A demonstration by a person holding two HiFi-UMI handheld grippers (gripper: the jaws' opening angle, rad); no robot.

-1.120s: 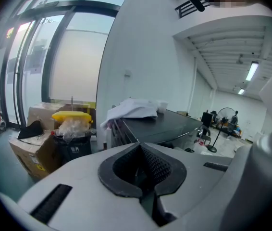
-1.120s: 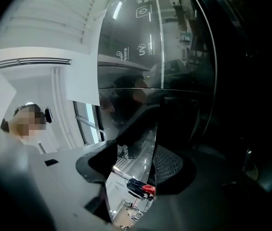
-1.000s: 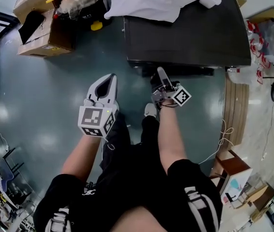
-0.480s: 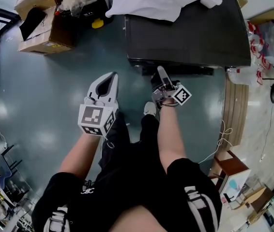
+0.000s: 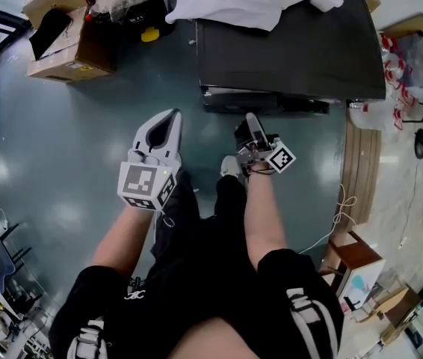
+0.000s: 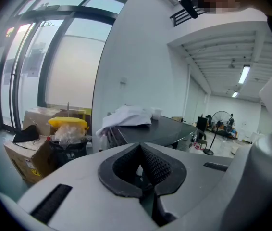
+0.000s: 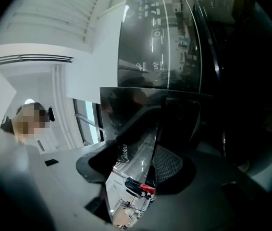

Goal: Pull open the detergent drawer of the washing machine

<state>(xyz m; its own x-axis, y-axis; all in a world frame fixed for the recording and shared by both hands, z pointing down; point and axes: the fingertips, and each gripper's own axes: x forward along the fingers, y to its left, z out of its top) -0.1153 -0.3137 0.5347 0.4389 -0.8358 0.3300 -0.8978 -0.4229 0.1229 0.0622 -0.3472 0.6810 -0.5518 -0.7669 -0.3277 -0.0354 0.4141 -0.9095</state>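
Note:
The dark washing machine (image 5: 294, 51) stands ahead of me in the head view. Its detergent drawer (image 5: 234, 98) juts out a little from the front at the left. My right gripper (image 5: 250, 120) is shut on the drawer's glossy front panel (image 7: 131, 165), which sits between its pads (image 7: 167, 162) in the right gripper view. The machine's control panel (image 7: 157, 47) rises above it. My left gripper (image 5: 171, 118) hovers over the floor left of the machine, away from the drawer. Its jaws (image 6: 143, 150) meet with nothing between them.
A white cloth (image 5: 241, 2) lies on the machine's top. Cardboard boxes (image 5: 69, 47) and a black bin with a yellow lid (image 6: 68, 124) stand at the far left. A wooden board (image 5: 365, 163) and a white cable (image 5: 338, 215) lie on the floor at the right.
The right gripper has moved back toward me, and the drawer has slid out from the machine's front with it. The left gripper has barely shifted.

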